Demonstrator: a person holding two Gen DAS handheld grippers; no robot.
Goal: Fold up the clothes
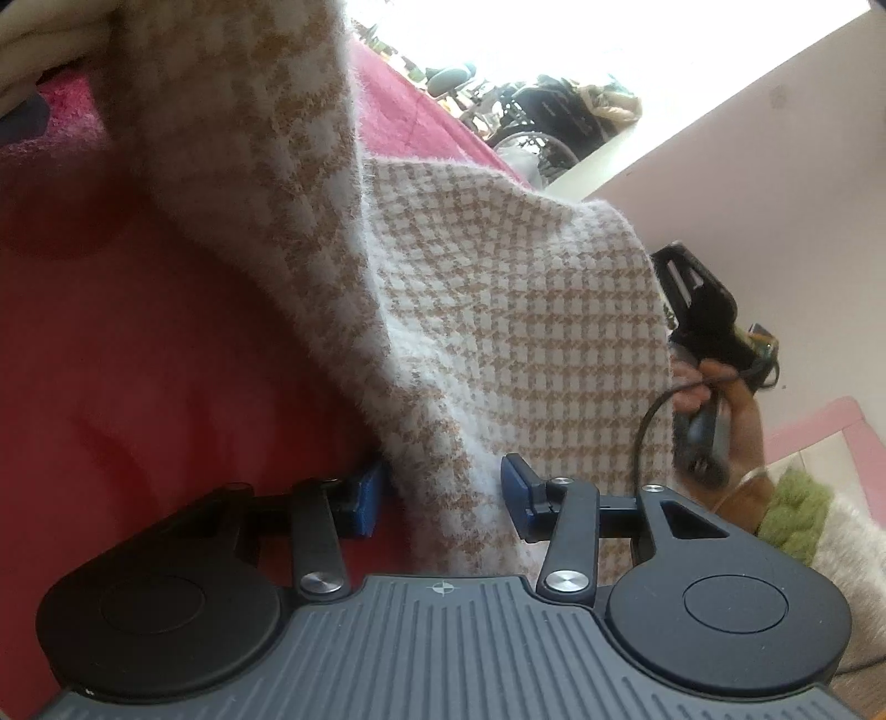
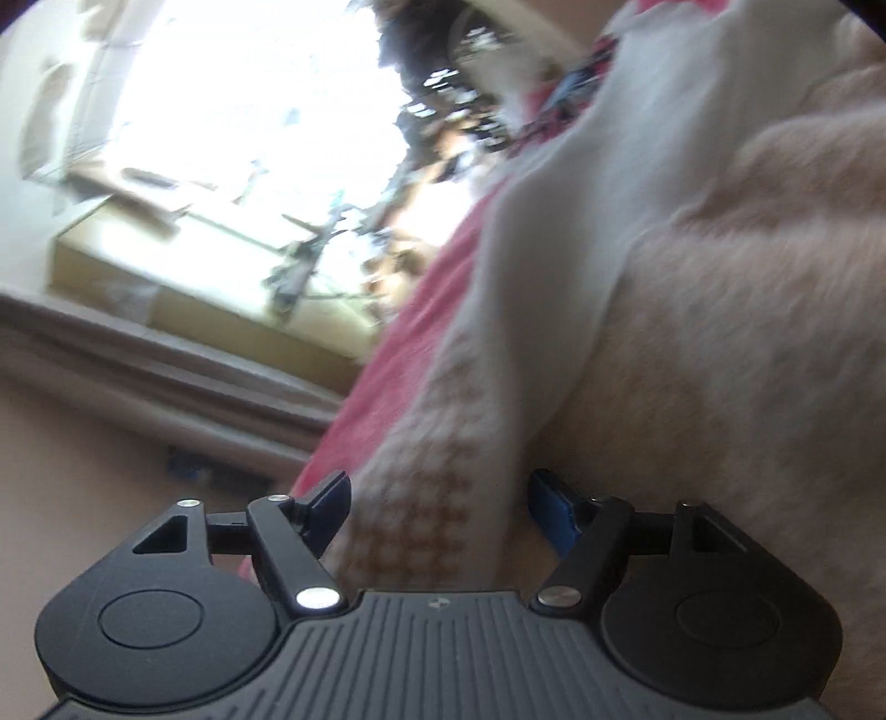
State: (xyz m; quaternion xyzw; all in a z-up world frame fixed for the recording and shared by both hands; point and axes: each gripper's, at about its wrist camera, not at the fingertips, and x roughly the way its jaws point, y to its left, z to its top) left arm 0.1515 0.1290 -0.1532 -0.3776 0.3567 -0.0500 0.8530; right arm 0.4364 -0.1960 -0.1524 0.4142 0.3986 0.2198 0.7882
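Houndstooth knit [image 2: 443,498] — between parted pads [image 2: 332,507]

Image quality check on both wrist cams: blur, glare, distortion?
Left wrist: sharp; houndstooth garment weave crisp, window blown out, fisheye bending at the edges. Right wrist: motion-smeared; the garment pattern is mush, window glare washes out the upper left.

Fuzzy knit houndstooth garment [image 1: 498,310]; plush pink blanket [image 1: 138,360]; matt plastic tongs [image 1: 443,498].
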